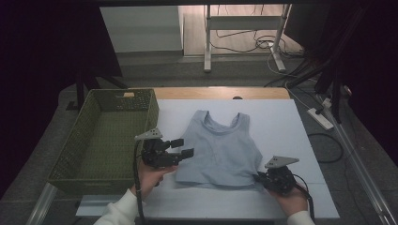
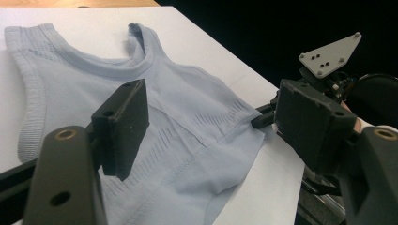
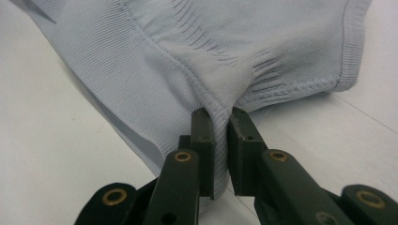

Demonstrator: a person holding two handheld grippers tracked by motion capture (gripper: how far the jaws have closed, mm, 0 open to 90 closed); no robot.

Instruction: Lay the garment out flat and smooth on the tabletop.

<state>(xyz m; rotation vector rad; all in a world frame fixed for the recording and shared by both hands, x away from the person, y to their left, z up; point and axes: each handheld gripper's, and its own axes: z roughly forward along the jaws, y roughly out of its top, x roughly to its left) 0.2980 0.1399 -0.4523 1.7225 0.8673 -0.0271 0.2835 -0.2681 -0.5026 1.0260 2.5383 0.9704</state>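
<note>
Right gripper view: right gripper (image 3: pixel 219 117) fingers pinch the pale blue ribbed tank top's (image 3: pixel 197 51) hem; left gripper (image 1: pixel 184 147) fingers gape wide and should bite deep into the opposite hem.

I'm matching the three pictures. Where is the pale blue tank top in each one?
High view: tank top lies flat at the centre of the white sheet.
Left gripper view: it spreads from upper left to lower centre.
Right gripper view: it covers the top, its edge pinched.
Shared landmark: the right gripper clamping its corner.
</note>
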